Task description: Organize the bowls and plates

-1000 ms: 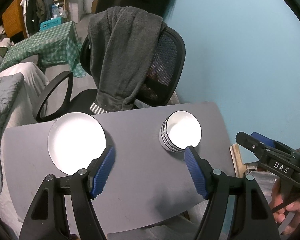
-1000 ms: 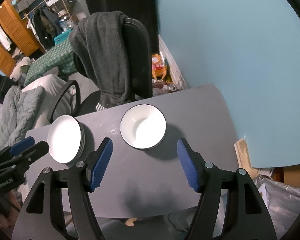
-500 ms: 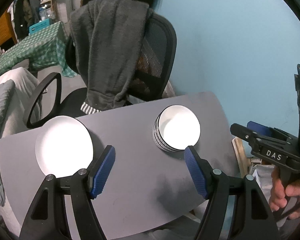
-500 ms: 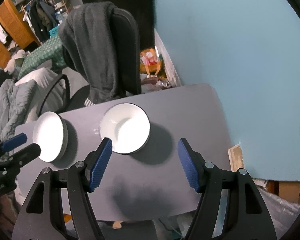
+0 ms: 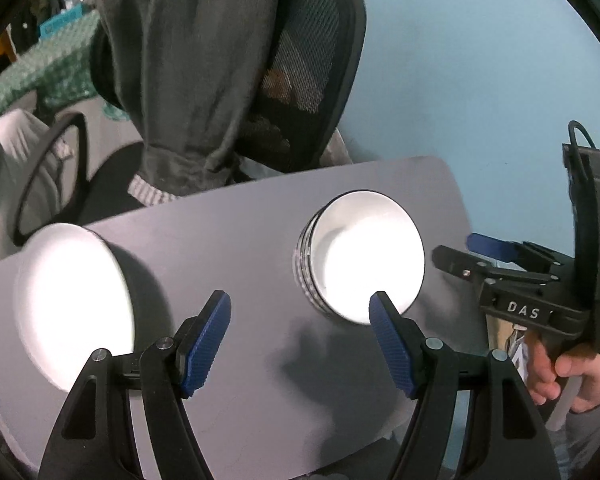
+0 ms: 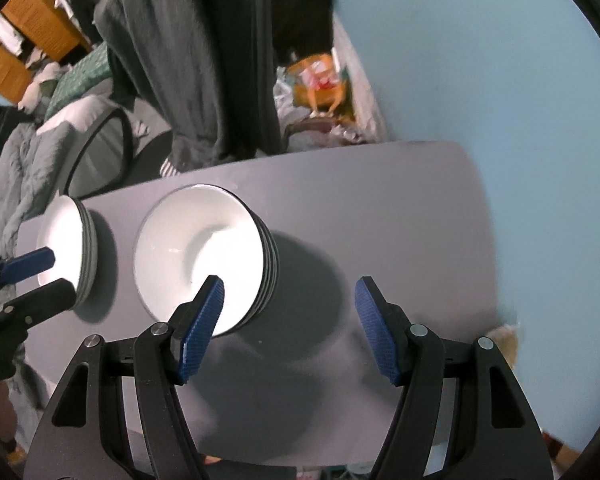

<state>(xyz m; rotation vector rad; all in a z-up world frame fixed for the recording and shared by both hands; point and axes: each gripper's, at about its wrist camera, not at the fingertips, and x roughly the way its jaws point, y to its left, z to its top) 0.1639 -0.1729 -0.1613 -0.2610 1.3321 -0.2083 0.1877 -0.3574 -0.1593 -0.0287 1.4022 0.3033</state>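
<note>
A stack of white plates [image 5: 72,304] sits at the left of the grey table [image 5: 252,240]; it also shows in the right wrist view [image 6: 66,240]. A stack of white bowls with dark rims [image 5: 364,260] sits to its right, also in the right wrist view [image 6: 204,256]. My left gripper [image 5: 300,340] is open and empty, above the table between the two stacks. My right gripper [image 6: 290,328] is open and empty, just right of the bowls. Each gripper shows in the other's view: the right one [image 5: 500,256], the left one [image 6: 32,276].
An office chair [image 5: 308,80] with a grey garment [image 5: 188,72] draped over it stands behind the table. A blue wall [image 5: 480,60] lies to the right. A bed with grey bedding [image 6: 20,168] is at the left. Clutter [image 6: 320,80] lies on the floor beyond the table.
Both grippers have moved lower and closer to the table, so the plates and bowls look bigger. The right gripper has shifted right, past the bowls. Both stay open.
</note>
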